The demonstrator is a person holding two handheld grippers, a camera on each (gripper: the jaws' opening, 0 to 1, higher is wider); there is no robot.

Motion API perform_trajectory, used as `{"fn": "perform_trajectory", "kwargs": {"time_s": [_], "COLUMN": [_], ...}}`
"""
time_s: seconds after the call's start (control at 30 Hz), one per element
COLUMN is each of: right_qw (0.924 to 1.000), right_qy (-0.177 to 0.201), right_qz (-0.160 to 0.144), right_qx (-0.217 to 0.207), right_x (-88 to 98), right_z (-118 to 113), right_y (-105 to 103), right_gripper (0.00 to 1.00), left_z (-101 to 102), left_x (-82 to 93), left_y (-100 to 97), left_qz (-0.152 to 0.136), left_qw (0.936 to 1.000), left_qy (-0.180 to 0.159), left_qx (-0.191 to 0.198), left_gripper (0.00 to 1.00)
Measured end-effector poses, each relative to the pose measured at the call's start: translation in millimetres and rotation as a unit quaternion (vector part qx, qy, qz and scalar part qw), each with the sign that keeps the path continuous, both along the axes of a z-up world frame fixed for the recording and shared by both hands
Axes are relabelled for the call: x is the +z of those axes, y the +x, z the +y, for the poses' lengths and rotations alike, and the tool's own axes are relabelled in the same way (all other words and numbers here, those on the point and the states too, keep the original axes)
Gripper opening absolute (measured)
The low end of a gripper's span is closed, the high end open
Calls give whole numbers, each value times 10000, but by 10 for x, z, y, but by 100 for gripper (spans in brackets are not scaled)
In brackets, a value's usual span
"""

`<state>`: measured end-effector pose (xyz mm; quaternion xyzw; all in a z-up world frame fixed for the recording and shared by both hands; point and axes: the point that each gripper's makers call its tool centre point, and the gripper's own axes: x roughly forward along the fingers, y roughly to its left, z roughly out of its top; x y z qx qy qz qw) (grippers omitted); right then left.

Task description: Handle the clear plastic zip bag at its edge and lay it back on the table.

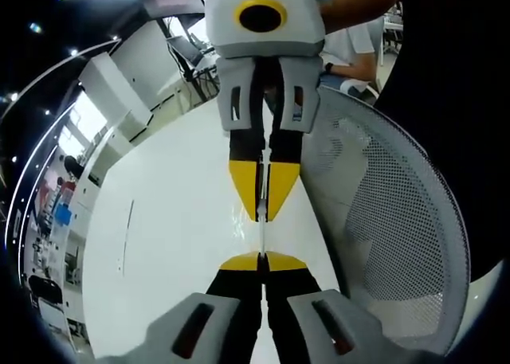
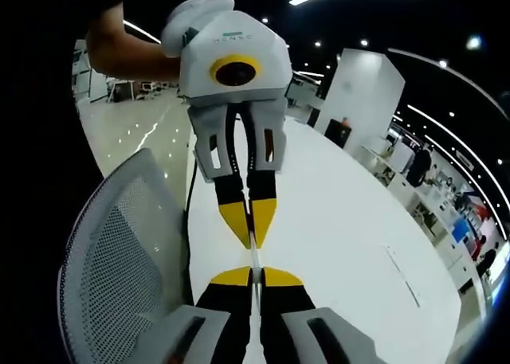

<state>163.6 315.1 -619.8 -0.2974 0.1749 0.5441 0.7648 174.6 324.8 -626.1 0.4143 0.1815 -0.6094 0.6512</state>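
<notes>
The clear plastic zip bag (image 1: 261, 238) is seen edge-on as a thin pale strip stretched between the two grippers, above the white table (image 1: 167, 221). My left gripper (image 1: 261, 262) rises from the bottom of the left gripper view, its yellow tips shut on one edge of the bag. Facing it from above, the right gripper (image 1: 261, 210) is shut on the opposite edge. In the right gripper view, my right gripper (image 2: 255, 275) pinches the bag (image 2: 253, 256), and the left gripper (image 2: 250, 235) hangs opposite, held by a person's hand.
A grey mesh chair back (image 1: 390, 221) stands close beside the table's edge (image 2: 119, 252). The white table (image 2: 351, 221) stretches away behind the grippers. A person sits at the far end (image 1: 358, 53). Office furniture lines the background.
</notes>
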Motion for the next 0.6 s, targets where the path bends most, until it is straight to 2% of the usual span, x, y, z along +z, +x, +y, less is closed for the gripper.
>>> {"fn": "perform_trajectory", "kwargs": {"time_s": [0.6], "right_qw": [10000], "right_qy": [2], "right_qz": [-3], "right_qx": [-54], "right_x": [0], "right_z": [-28], "right_y": [7], "right_gripper": [0], "left_z": [12], "left_x": [6], "left_y": [4], "left_qz": [-25], "left_qw": [10000], "left_qy": [-17], "left_qx": [13], "left_gripper": [0]}}
